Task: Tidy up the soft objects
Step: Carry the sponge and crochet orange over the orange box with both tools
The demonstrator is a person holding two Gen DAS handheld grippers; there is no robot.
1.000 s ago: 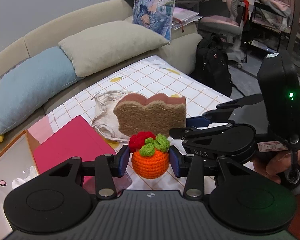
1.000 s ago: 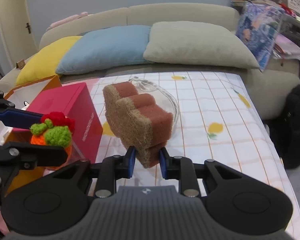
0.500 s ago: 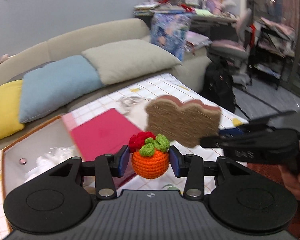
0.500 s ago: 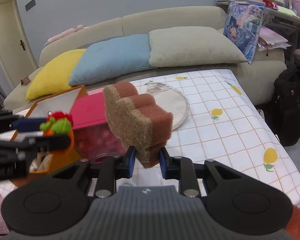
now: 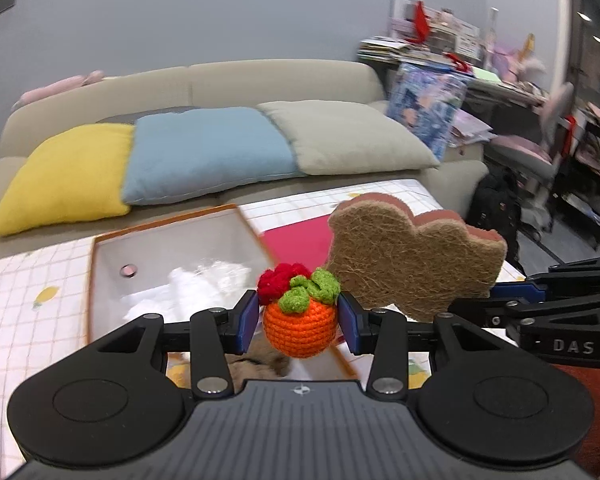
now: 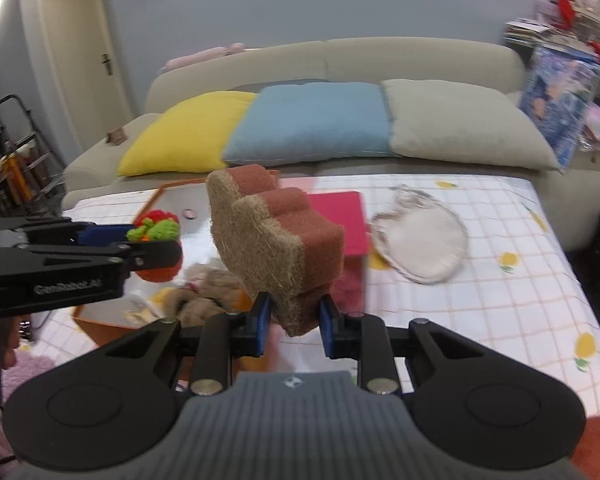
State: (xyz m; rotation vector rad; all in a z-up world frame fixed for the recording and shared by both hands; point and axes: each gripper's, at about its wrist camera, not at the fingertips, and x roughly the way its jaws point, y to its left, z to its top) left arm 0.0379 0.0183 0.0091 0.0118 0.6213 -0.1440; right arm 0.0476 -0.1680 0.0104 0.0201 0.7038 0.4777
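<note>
My left gripper (image 5: 299, 322) is shut on an orange crocheted fruit (image 5: 300, 326) with green leaves and a red tuft, held above the near end of an orange-rimmed open box (image 5: 100, 240). In the right wrist view that fruit (image 6: 158, 232) shows at the left, over the box (image 6: 96, 326). My right gripper (image 6: 293, 322) is shut on the lower corner of a brown and pink toast-shaped sponge (image 6: 276, 248), held up above the box's right side. The same sponge (image 5: 412, 264) appears to the right of the fruit in the left wrist view. A beige plush toy (image 6: 208, 288) lies inside the box.
A pink box lid (image 6: 340, 224) lies right of the box on the checked tablecloth (image 6: 500, 280). A clear plastic bag (image 6: 424, 240) rests further right. A sofa with yellow (image 6: 188, 136), blue and grey cushions stands behind the table. White wrapping (image 5: 204, 280) sits in the box.
Both grippers have risen and swung left with their objects, from over the pink lid and bag to over the open box. Neither grip has changed.
</note>
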